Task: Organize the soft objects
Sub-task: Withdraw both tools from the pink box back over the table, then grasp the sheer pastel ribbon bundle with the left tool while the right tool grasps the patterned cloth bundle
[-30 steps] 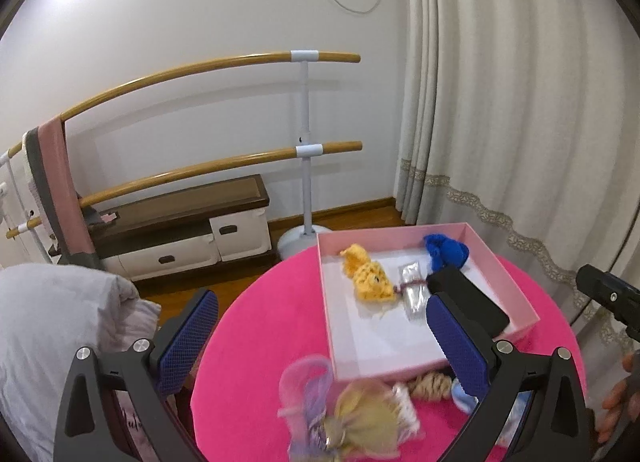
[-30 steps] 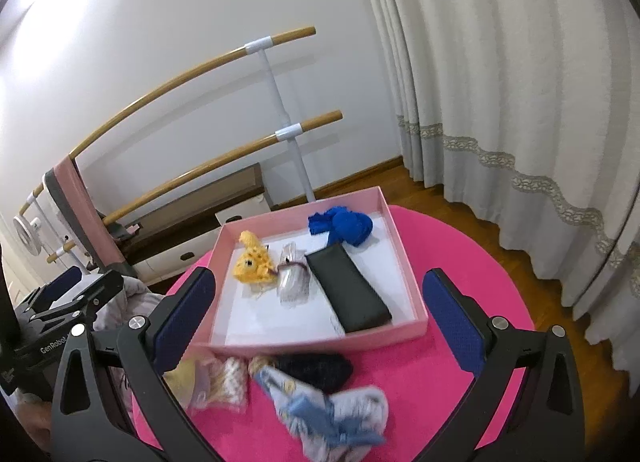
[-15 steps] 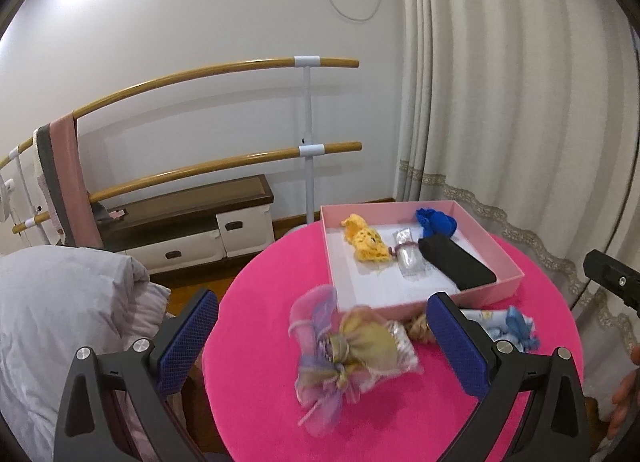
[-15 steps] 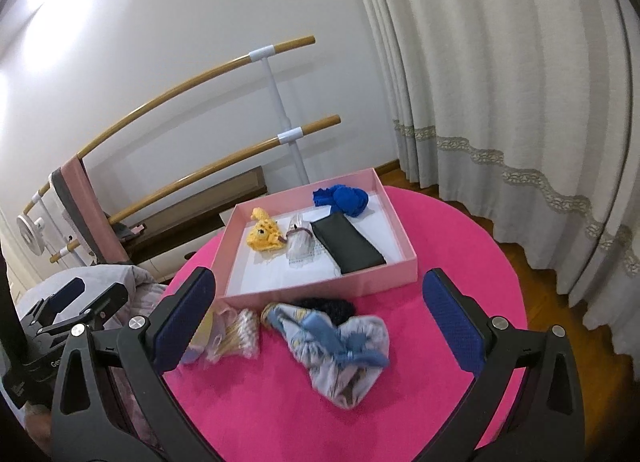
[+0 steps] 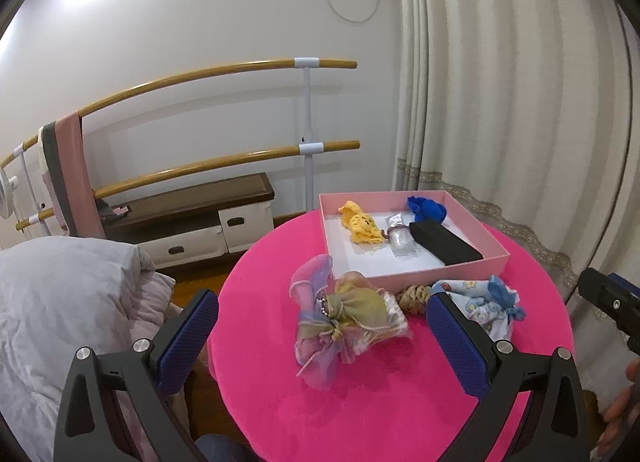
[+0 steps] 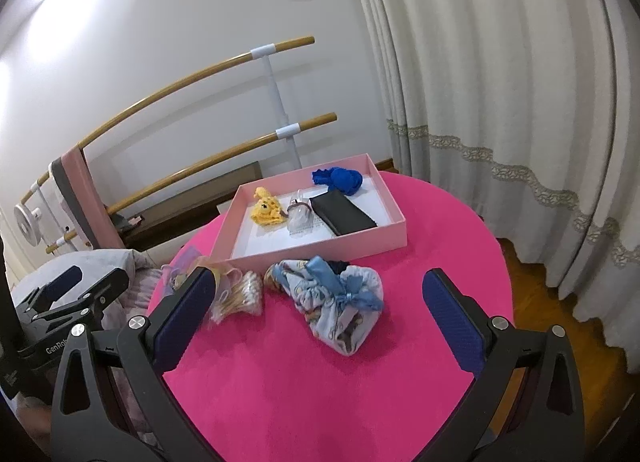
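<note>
A pink box (image 5: pixel 496 260) (image 6: pixel 320 254) stands at the far side of a round pink table (image 5: pixel 380 394) (image 6: pixel 304 382). It holds a yellow knit toy (image 5: pixel 360 225) (image 6: pixel 266 209), a clear pouch (image 5: pixel 400 236) (image 6: pixel 300 217), a black case (image 5: pixel 444 242) (image 6: pixel 342 213) and a blue cloth (image 5: pixel 426 209) (image 6: pixel 340 179). In front of the box lie an organza pouch (image 5: pixel 344 314), a bag of cotton swabs (image 6: pixel 240 294) and a blue printed drawstring bag (image 5: pixel 484 302) (image 6: pixel 340 302). My left gripper (image 5: pixel 322 338) and my right gripper (image 6: pixel 316 314) are open, empty, above the table's near side.
A grey duvet (image 5: pixel 60 310) lies left of the table. Two wooden ballet bars (image 5: pixel 224 157) run along the wall above a low cabinet (image 5: pixel 192 221). Curtains (image 5: pixel 500 101) hang at the right. The other gripper shows at the right edge of the left wrist view (image 5: pixel 612 302).
Both grippers have drawn back from the box and risen; more of the table and the loose bags in front of the box now show. Both stay open.
</note>
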### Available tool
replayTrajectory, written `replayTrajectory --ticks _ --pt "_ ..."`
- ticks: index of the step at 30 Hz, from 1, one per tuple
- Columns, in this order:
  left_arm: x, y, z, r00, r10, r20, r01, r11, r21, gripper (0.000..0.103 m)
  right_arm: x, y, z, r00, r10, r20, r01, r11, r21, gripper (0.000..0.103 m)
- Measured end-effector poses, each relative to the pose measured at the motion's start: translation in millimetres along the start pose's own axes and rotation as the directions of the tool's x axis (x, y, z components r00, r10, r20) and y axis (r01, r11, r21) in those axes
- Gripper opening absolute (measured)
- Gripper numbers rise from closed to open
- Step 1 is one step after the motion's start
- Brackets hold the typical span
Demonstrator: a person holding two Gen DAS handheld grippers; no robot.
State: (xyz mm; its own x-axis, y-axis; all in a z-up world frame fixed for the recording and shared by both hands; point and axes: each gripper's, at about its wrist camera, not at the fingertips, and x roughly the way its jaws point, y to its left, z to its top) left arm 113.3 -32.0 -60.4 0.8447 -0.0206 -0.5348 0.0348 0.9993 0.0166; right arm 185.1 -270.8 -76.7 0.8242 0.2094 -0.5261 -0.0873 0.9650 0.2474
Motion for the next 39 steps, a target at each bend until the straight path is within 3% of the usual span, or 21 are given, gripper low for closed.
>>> replayTrajectory --ticks 12,22,39 --pt "-31.8 -3.8 -6.5 1.000 -0.002 0.020 0.002 1.000 0.004 0.103 -21.8 21.2 -5.2 0.999 -0.024 0.037 0.026 0.997 -0.067 0.103" --pt "-35.8 -3.3 -7.0 1.000 0.001 0.015 -0.001 1.000 0.001 0.103 -25.6 21.0 -4.9 0.998 -0.039 0.044 0.042 0.996 -0.074 0.103" --pt "20.2 18.4 -20.6 0.996 0.011 -0.088 -0.012 1.000 -0.012 0.103 4.7 -3.4 -14.4 0.997 -0.072 -0.033 0.070 0.996 -0.048 0.103"
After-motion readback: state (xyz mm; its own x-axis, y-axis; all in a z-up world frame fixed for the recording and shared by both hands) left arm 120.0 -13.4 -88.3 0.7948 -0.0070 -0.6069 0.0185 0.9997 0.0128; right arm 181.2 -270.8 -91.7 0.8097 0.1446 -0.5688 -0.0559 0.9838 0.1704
